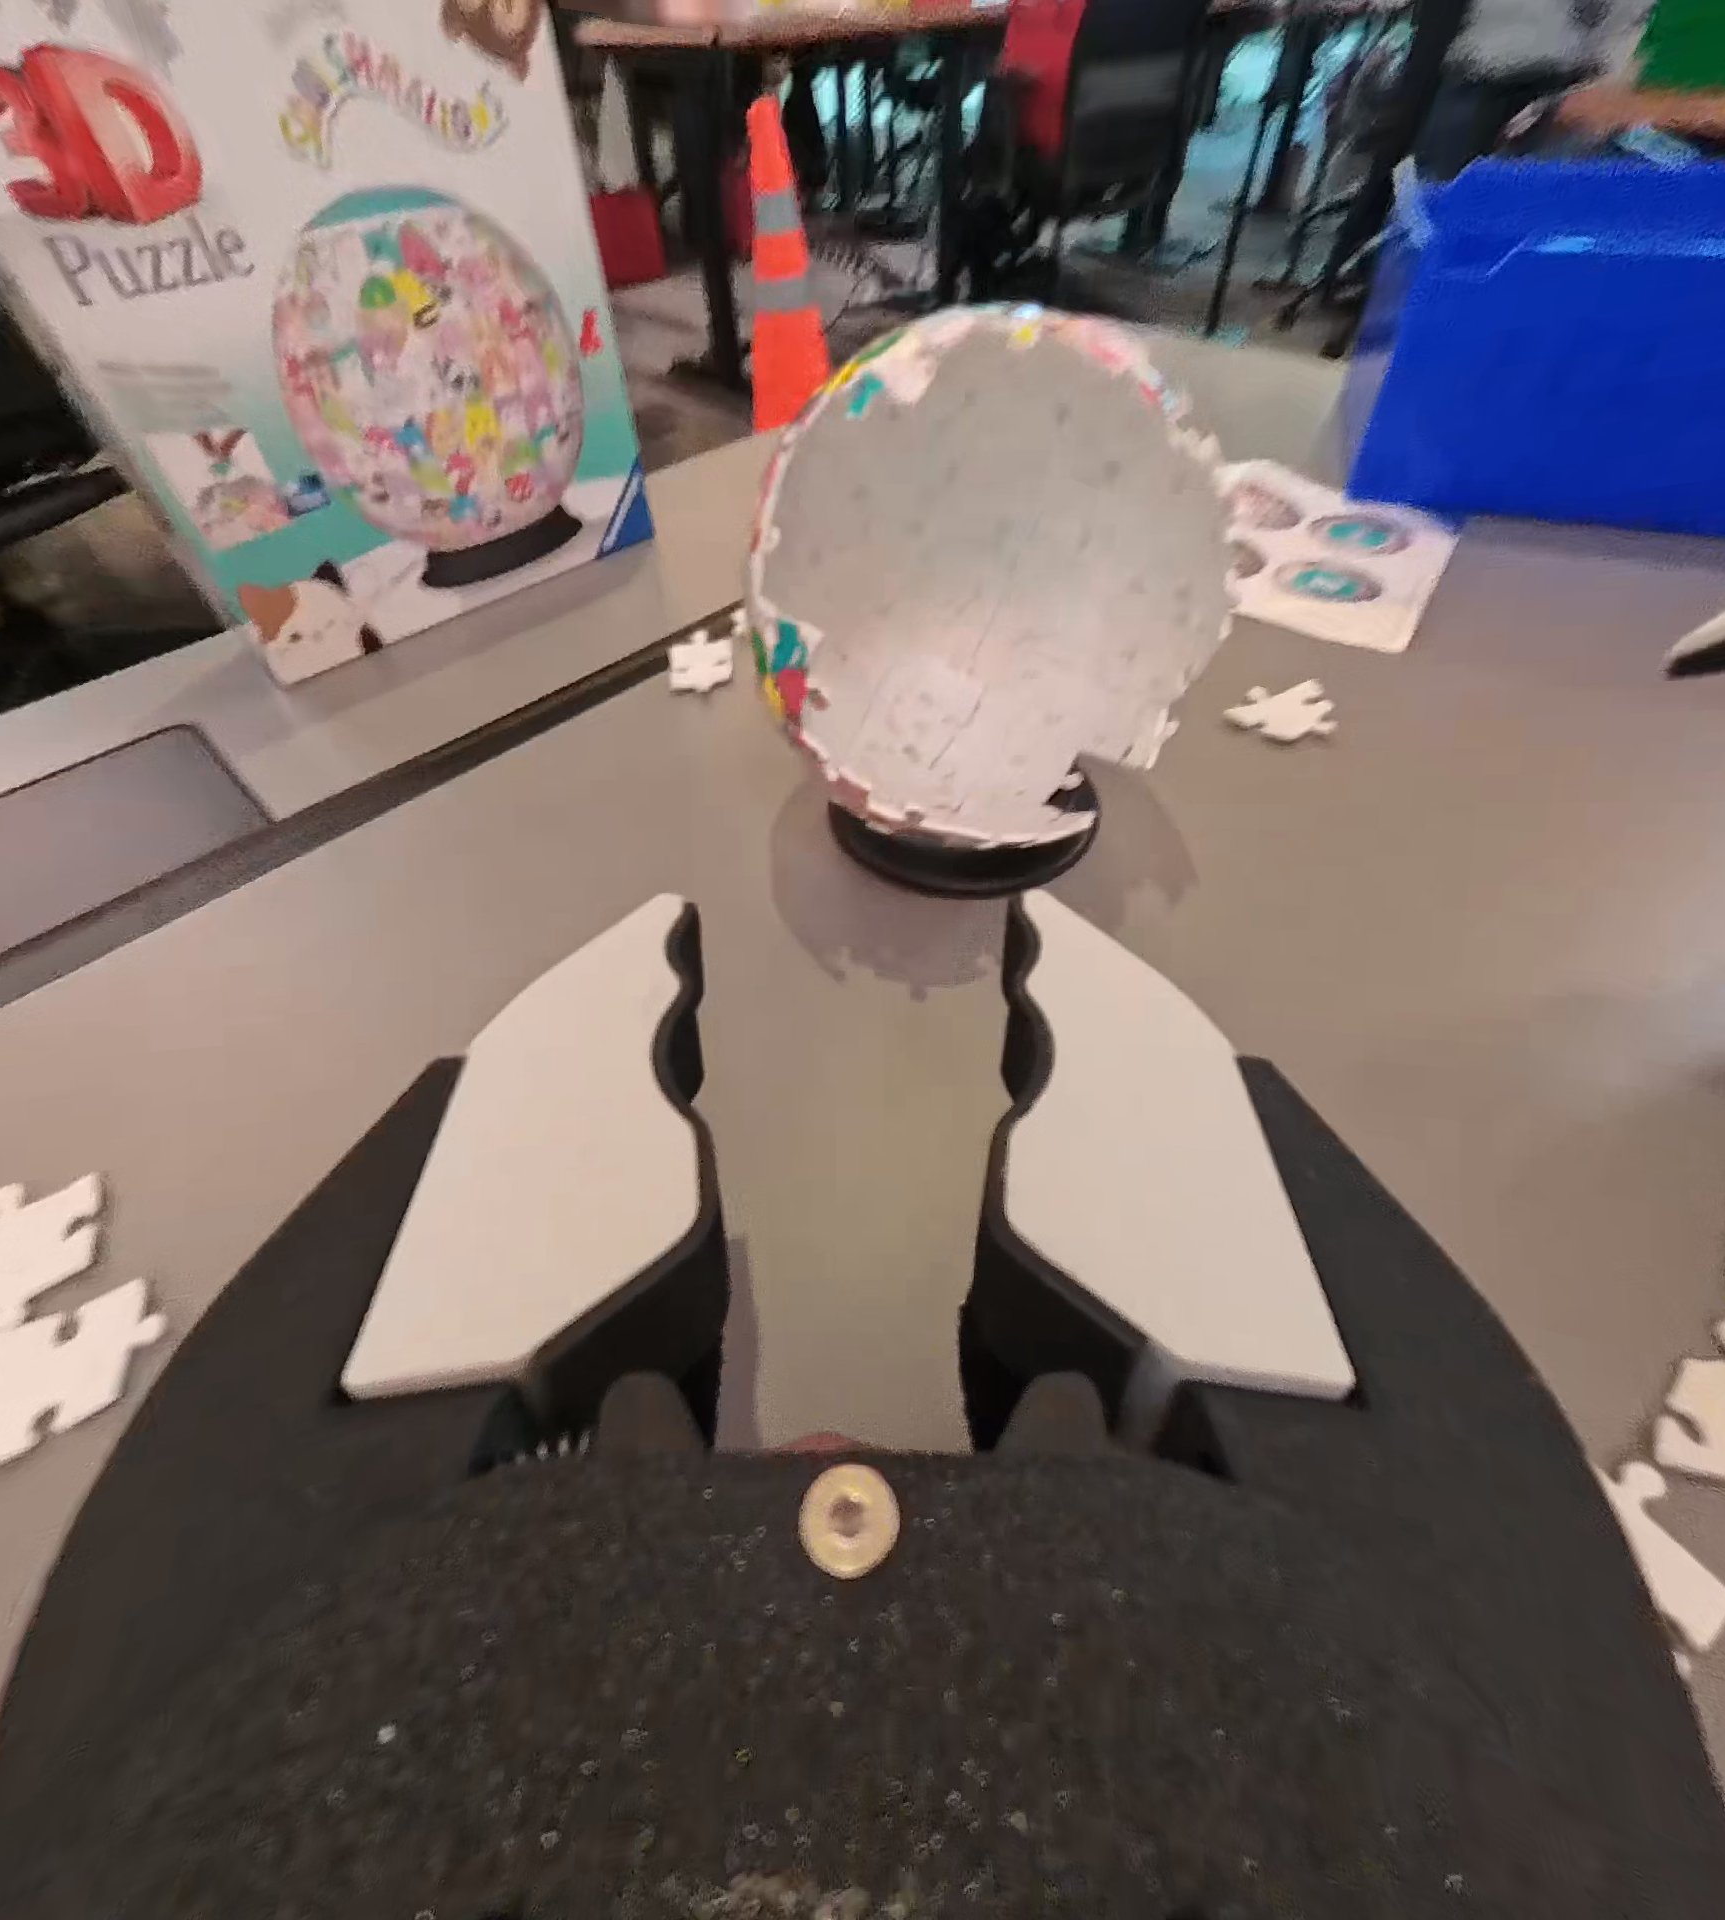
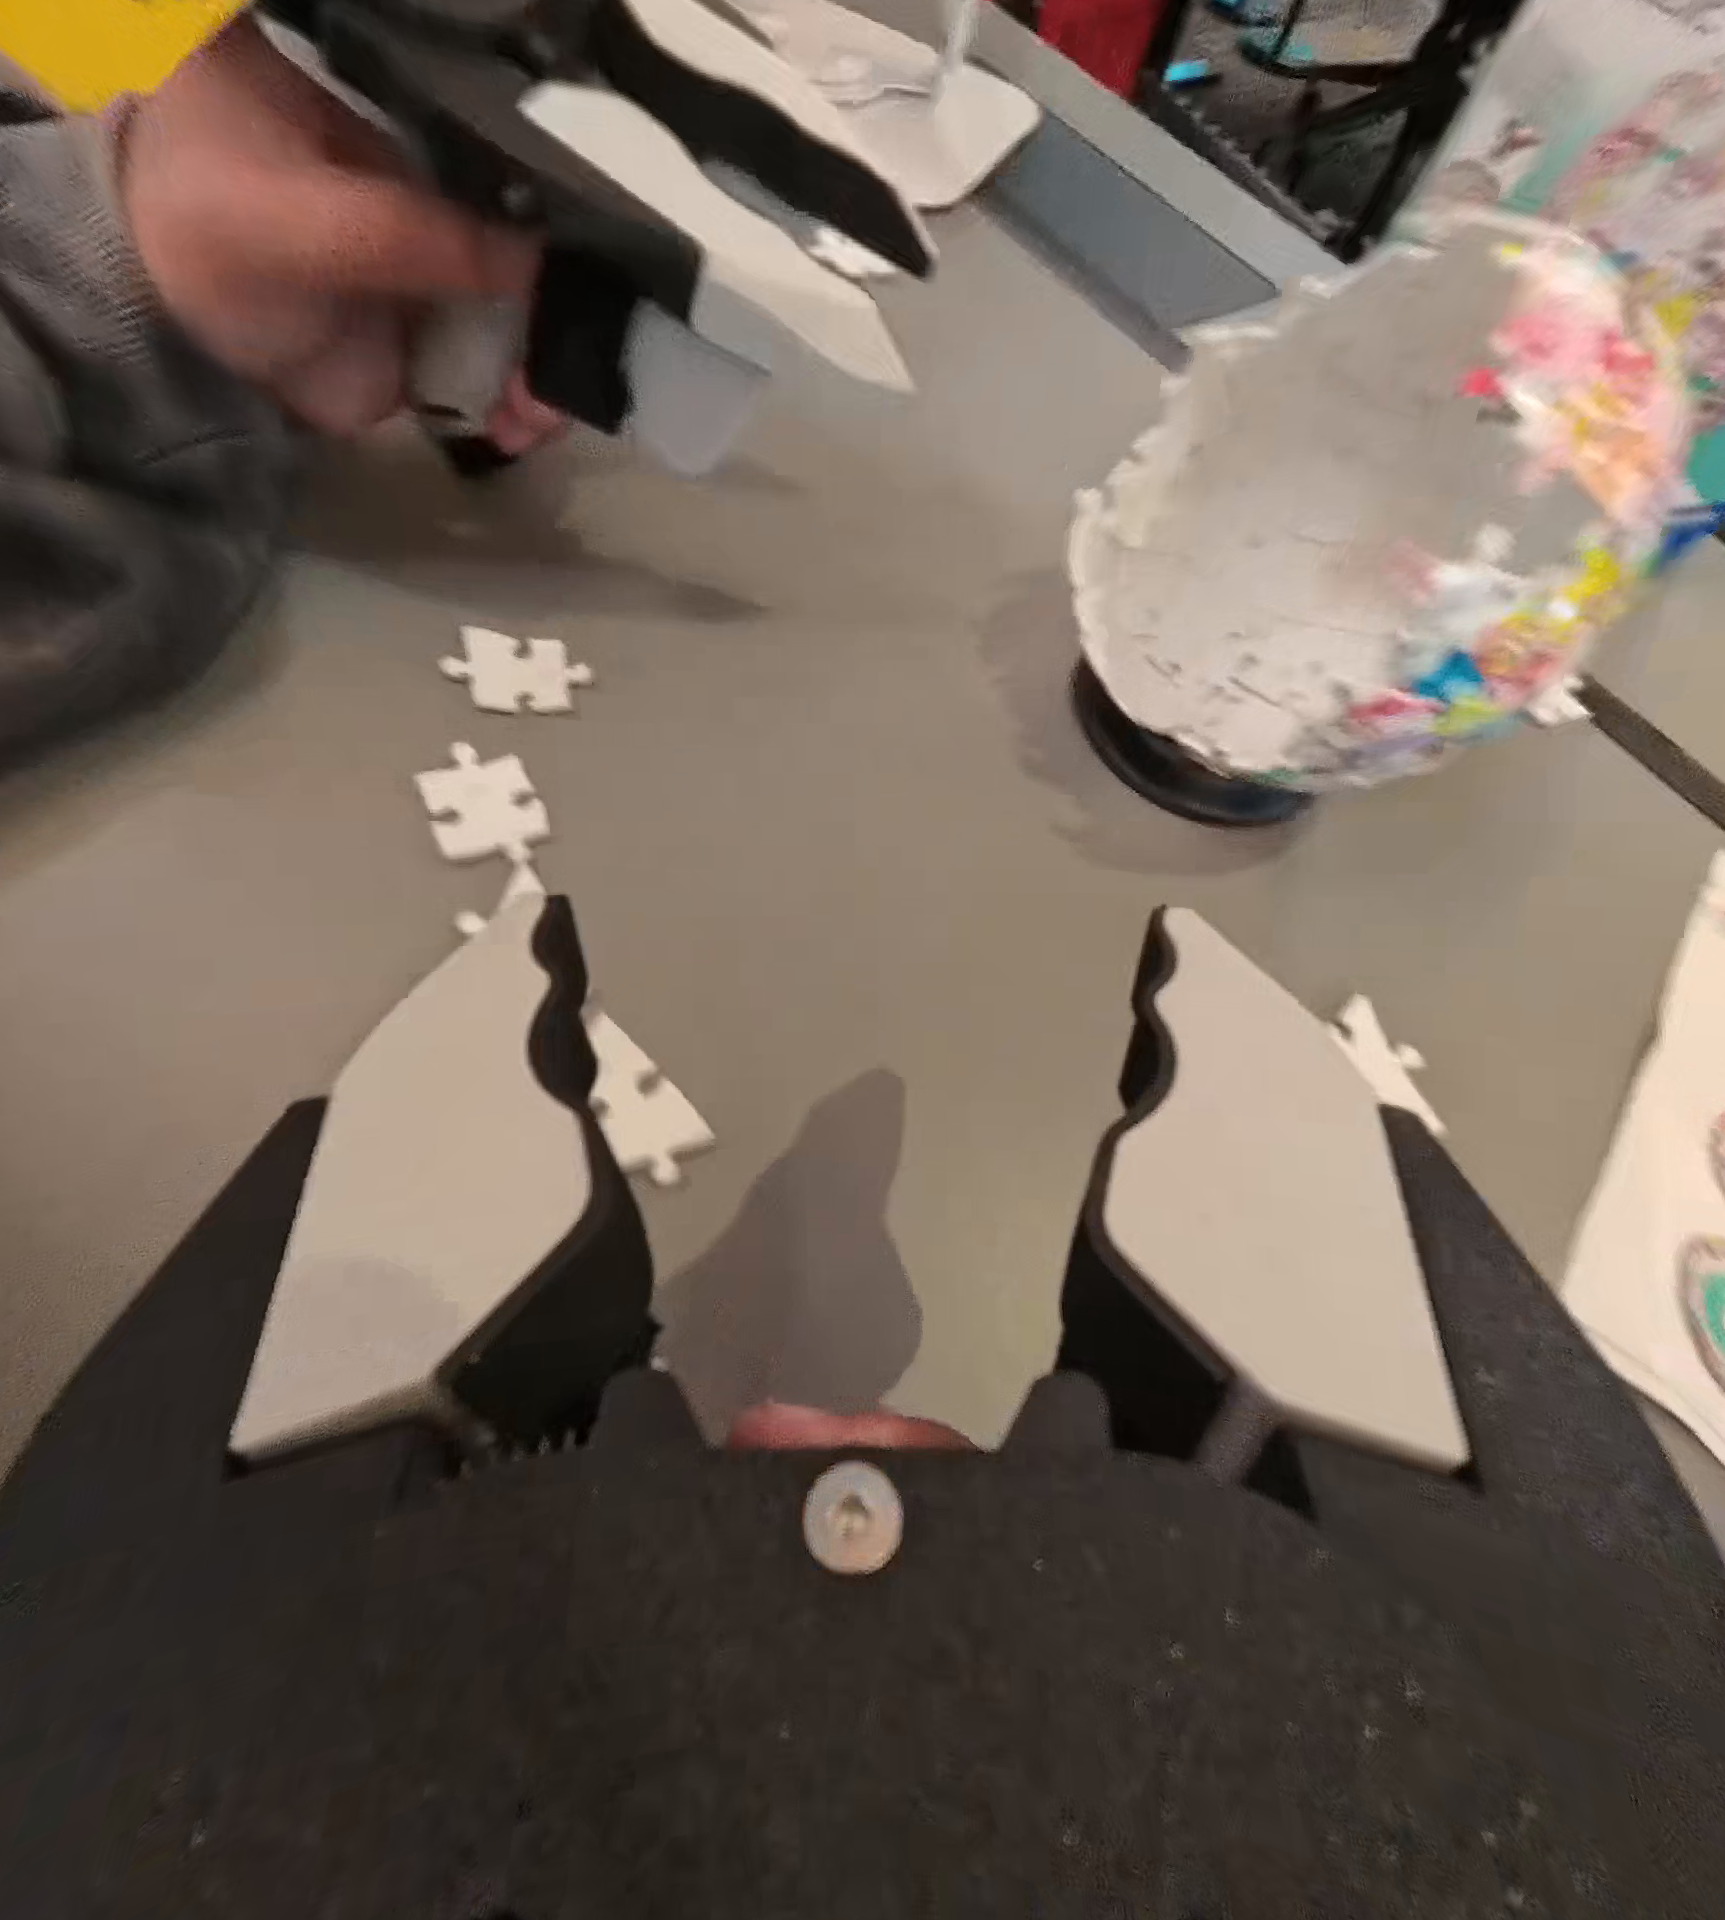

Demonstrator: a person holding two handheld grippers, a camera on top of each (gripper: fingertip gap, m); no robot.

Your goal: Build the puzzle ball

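Beyond the grey table point(image 1: 1460, 935) stand an orange cone point(image 1: 783, 270), dark-legged tables point(image 1: 796, 42) (blurred) and a blue bin point(image 1: 1606, 353).

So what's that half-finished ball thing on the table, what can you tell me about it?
The puzzle ball is a partly built hollow shell of interlocked curved pieces, plastic-looking. Its open side faces the left camera, showing a plain white inside; the outside carries bright multicoloured pictures. The rim is jagged where pieces are missing. It sits tilted on a round black stand on the grey table. Neither gripper touches it.
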